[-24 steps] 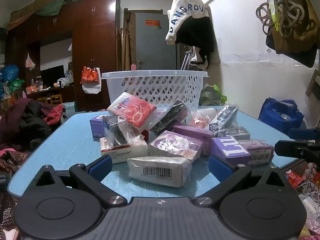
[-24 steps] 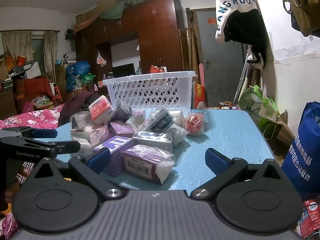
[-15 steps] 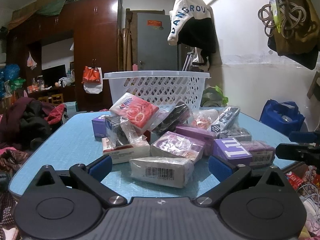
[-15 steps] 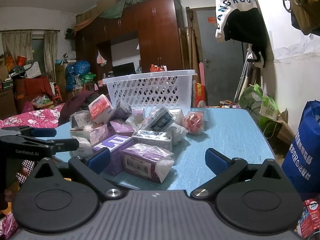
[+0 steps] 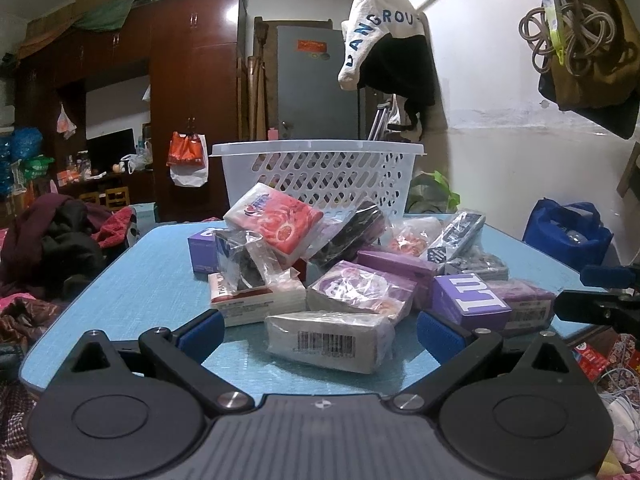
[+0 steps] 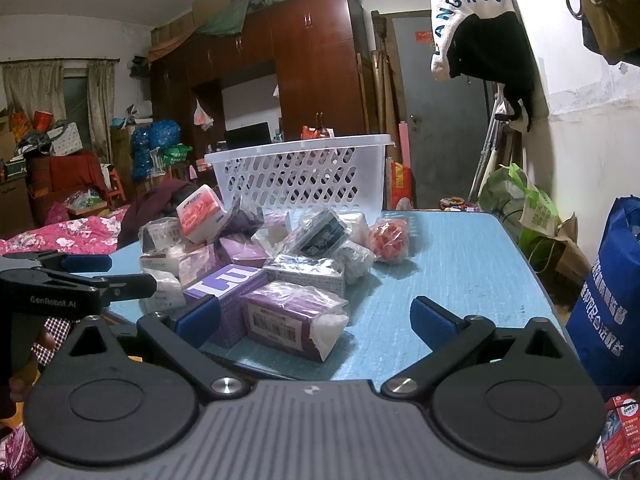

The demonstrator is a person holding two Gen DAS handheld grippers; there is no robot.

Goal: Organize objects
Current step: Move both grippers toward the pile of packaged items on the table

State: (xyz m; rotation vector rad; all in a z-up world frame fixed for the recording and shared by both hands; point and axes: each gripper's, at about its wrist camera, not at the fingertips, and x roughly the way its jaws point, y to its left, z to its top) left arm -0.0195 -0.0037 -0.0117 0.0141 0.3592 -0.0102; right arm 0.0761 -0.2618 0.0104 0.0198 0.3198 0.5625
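Our left tongs (image 5: pixel 318 330) and right tongs (image 6: pixel 316 320) both stand spread wide and empty. In the past second almost nothing changes: we only creep a little nearer the pile of packets (image 5: pixel 352 264), so sorting has not begun and every packet remains outside the white basket (image 5: pixel 320 176) behind it. Nearest the left tongs lies a barcoded packet (image 5: pixel 328 340). The blue table (image 6: pixel 448 276) stands in a cluttered room with a dark wardrobe (image 5: pixel 192 92).
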